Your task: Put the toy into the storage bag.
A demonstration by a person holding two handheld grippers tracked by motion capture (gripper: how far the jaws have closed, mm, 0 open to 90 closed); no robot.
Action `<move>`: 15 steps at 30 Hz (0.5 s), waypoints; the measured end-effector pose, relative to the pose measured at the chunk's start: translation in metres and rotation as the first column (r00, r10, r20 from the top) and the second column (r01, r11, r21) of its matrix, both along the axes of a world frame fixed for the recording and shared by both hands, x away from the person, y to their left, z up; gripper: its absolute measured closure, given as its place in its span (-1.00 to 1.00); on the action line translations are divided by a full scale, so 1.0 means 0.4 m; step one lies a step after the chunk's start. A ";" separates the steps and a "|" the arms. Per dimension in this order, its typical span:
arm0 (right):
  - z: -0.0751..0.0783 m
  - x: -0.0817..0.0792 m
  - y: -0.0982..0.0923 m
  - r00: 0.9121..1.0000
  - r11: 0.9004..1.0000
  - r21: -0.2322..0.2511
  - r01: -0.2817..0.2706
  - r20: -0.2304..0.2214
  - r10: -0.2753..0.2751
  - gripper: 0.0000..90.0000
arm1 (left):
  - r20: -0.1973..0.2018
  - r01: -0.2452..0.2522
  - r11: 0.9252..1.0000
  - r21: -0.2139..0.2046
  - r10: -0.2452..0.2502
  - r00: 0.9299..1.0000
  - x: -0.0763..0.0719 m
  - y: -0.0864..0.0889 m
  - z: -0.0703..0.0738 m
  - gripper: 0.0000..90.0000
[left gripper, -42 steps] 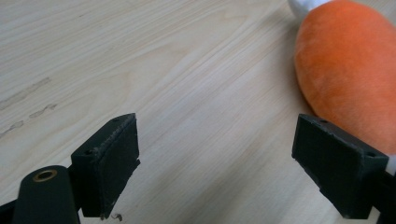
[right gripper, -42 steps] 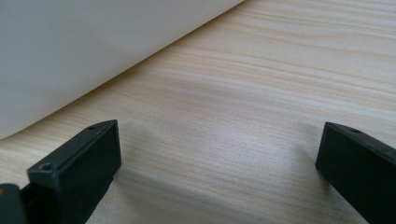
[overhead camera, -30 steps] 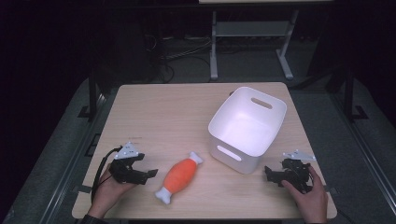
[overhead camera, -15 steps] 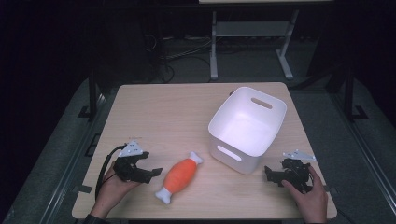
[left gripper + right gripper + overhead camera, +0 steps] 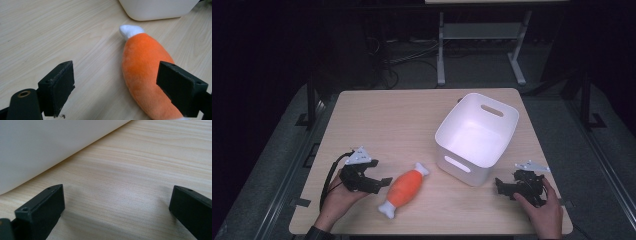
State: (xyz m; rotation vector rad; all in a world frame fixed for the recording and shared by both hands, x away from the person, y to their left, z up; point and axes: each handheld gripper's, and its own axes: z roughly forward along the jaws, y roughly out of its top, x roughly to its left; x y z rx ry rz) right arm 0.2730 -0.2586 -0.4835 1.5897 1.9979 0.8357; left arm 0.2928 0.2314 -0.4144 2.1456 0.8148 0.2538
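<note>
Left gripper view: plush toy seemingly touches wide-spread left gripper.

My table looks like pale matt wood grain; the orange toy is soft plush cloth; the white bin is smooth plastic; my left gripper has 2 matt black jaws.
</note>
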 end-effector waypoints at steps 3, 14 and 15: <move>0.000 0.000 0.000 1.000 1.000 0.000 0.000 0.000 0.000 -1.00 | 0.004 0.011 1.000 -0.002 -0.011 1.000 0.002 -0.012 0.007 -0.69; 0.000 0.000 0.000 1.000 1.000 0.000 0.000 0.000 0.000 -1.00 | -0.001 0.050 0.999 0.002 -0.050 0.999 -0.001 -0.066 0.013 -0.69; 0.000 0.000 0.000 1.000 1.000 -0.001 0.000 0.000 0.000 -1.00 | 0.000 0.050 0.999 -0.002 -0.050 0.999 -0.001 -0.072 0.013 -0.69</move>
